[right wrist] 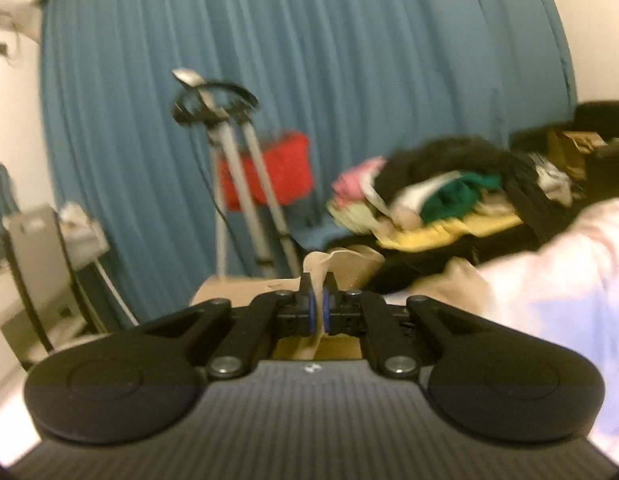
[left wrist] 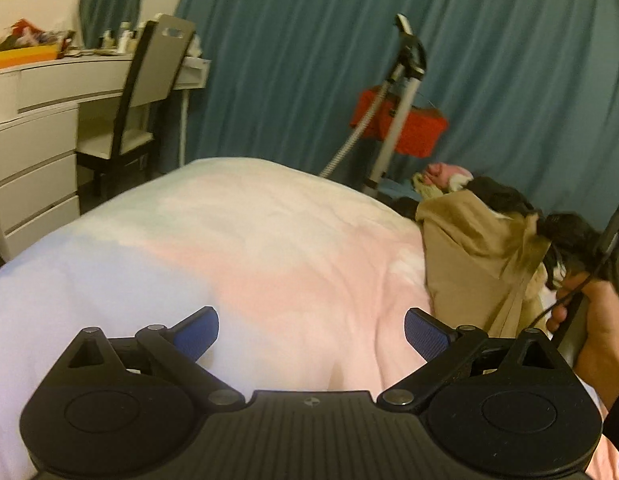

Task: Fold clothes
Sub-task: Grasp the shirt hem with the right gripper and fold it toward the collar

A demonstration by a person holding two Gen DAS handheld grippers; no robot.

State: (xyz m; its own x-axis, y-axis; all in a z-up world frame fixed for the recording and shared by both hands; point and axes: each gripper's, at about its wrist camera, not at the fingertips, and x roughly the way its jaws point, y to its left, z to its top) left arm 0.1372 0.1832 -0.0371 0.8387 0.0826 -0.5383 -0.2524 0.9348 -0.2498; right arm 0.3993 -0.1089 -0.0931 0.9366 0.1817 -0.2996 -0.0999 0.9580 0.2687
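Two grippers are working over the bed: left gripper (left wrist: 311, 336) is hovering w/ jaws wide apart, nothing in them, above the pink-white duvet (left wrist: 245, 248). Right gripper (right wrist: 318, 312) is pinching a fold of the beige garment (left wrist: 477, 248), jaws clamped on it, lifting it at the bed's right side. A hand (left wrist: 589, 312) is gripping its handle. Beyond, a clothes pile (right wrist: 437, 196) is sitting; a vacuum (left wrist: 397, 120) is leaning by teal curtains (left wrist: 293, 60).

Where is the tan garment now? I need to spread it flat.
The tan garment hangs at the bed's right edge in the left wrist view, pinched in the right claw, in front of the clothes pile.
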